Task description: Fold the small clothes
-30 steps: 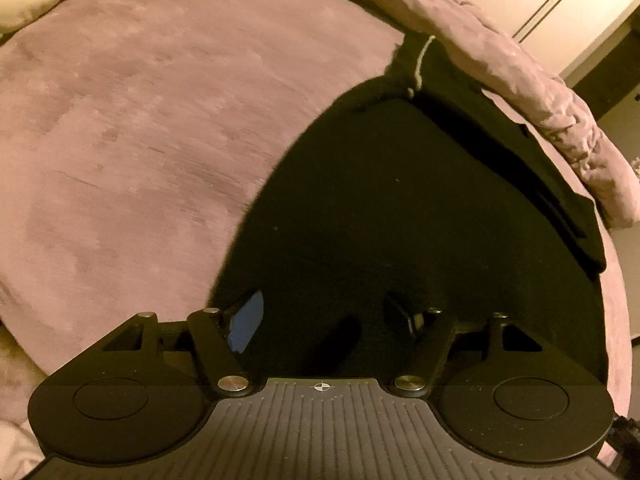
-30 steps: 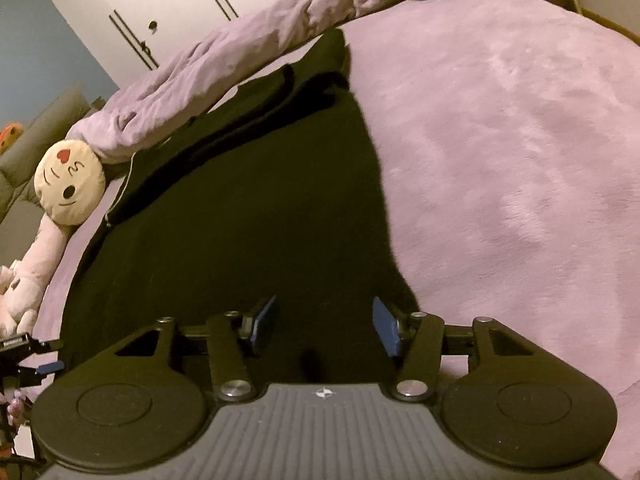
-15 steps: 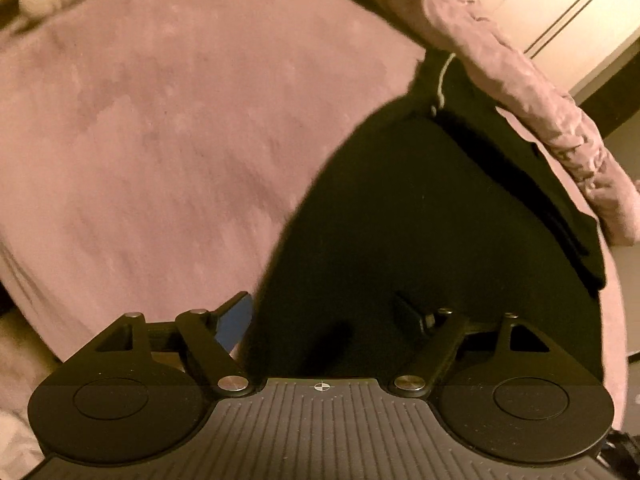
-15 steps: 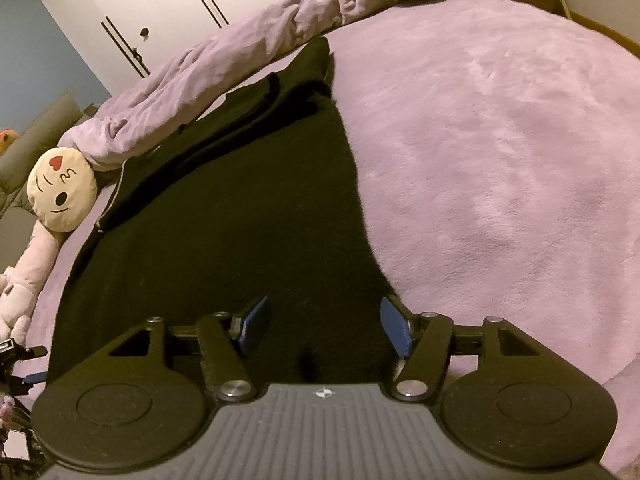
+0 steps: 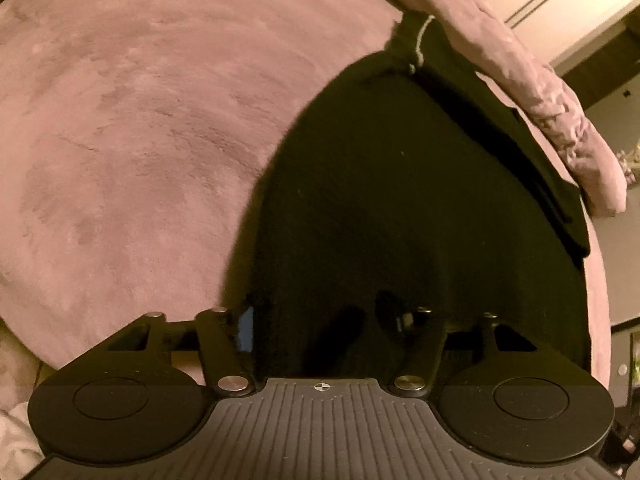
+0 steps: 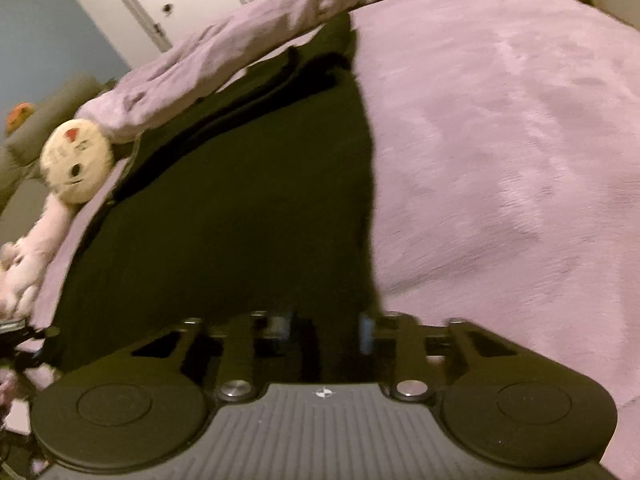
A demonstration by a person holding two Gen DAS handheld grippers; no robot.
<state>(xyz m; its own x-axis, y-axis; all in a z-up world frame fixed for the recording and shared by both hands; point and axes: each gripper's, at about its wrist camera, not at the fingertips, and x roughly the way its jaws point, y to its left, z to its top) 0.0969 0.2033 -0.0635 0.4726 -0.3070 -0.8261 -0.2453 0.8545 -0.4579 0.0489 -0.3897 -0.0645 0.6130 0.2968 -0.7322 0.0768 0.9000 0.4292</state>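
Note:
A black garment (image 5: pixel 400 200) lies spread flat on the pink bed cover (image 5: pixel 140 120), with a pale cord (image 5: pixel 420 40) at its far end. My left gripper (image 5: pixel 322 320) sits low over the garment's near left corner. Its jaws are closing with the cloth's edge between them and a gap still showing. In the right wrist view the same garment (image 6: pixel 248 200) fills the middle. My right gripper (image 6: pixel 324 326) is at its near right corner. Those jaws are closing too, blurred, with black cloth between the pads.
A rolled lilac blanket (image 5: pixel 520 80) runs along the garment's far side, also visible from the right (image 6: pixel 240 40). A cream plush toy (image 6: pixel 76 160) lies at the left of the bed. White wardrobe doors (image 6: pixel 160 0) stand behind. Bare cover (image 6: pixel 500 120) stretches to the right.
Both grippers' jaws widened slightly, then narrowed over the garment's near corners; the right pair narrowed more. The right wrist view has become blurred. The garment has not shifted.

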